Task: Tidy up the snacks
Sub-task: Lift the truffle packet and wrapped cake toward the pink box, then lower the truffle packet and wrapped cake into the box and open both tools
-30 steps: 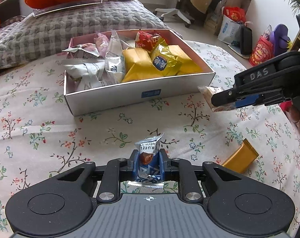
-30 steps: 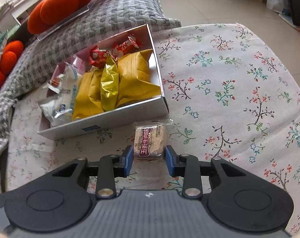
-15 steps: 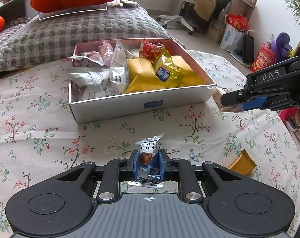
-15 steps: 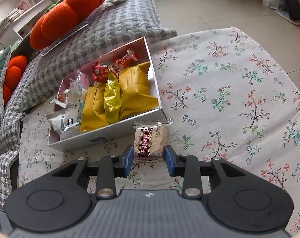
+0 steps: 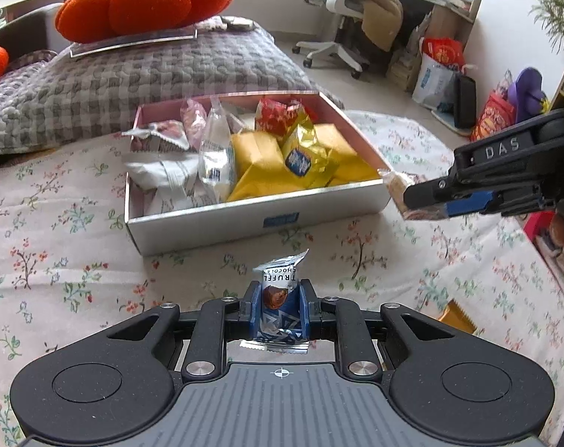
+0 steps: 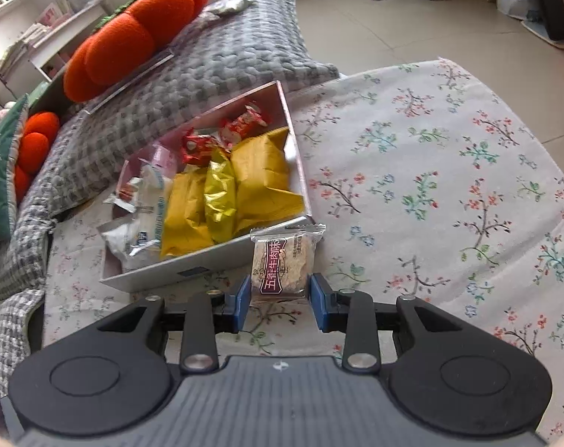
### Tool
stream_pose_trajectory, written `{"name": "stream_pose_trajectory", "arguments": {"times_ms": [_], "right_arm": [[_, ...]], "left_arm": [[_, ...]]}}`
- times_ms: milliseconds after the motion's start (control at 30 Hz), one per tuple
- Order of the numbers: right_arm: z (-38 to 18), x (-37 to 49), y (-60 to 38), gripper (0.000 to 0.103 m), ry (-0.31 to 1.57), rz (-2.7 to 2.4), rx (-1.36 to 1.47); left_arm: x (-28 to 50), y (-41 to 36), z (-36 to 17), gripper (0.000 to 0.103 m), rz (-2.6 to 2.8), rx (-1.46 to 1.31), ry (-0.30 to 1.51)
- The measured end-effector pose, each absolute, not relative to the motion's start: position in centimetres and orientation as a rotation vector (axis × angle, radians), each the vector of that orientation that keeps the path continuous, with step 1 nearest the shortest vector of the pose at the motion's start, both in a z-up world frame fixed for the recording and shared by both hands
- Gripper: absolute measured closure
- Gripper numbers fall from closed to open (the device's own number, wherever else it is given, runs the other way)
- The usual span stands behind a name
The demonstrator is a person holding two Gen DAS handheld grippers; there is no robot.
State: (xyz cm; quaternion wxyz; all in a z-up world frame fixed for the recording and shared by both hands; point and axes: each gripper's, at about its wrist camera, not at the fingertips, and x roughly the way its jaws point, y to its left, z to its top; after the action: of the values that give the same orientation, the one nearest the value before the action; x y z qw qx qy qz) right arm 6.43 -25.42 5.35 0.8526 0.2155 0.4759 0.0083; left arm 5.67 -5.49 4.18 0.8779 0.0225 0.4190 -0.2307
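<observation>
Flowered bedspread (image 5: 77,260) bears snack box (image 5: 244,216); tiled floor (image 6: 412,22) beyond.

Left claw (image 5: 280,311) and right claw (image 6: 280,298) both tilted downward, each clamped on a packet.

- Grippers: 2. Left gripper (image 5: 280,311) w/ 1 truffle choc packet (image 5: 281,298) btw its fingers; right gripper (image 6: 280,296) w/ 1 cracker packet (image 6: 284,260).
- Box (image 5: 252,219): 1, white, open top.
- In box, yellow packs (image 6: 259,171): 2 matte, approx., they overlap; gold foil pack (image 6: 218,193): 1.
- Red-wrapped sweets (image 6: 241,126): 2 visible at far end.
- White/clear packets (image 5: 166,171): at least 3; pile overlaps, exact count unclear.
- Loose gold bar (image 5: 455,316) on floral cloth (image 6: 449,186): 1.
- Orange pumpkin cushions (image 5: 144,3): 2 (1 large, 1 partly in view).
- Grey check pillow (image 5: 133,78): 1.
- Office chair (image 5: 341,11): 1.
</observation>
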Motion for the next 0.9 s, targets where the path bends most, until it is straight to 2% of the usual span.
{"name": "stream_pose_trajectory", "arguments": {"times_ms": [900], "right_arm": [[5.6,12.6,-27.7,0.072,0.891,0.104,0.556]], "left_arm": [[15.8,-6.4,7.3,0.085,-0.436,-0.140,0.787]]}}
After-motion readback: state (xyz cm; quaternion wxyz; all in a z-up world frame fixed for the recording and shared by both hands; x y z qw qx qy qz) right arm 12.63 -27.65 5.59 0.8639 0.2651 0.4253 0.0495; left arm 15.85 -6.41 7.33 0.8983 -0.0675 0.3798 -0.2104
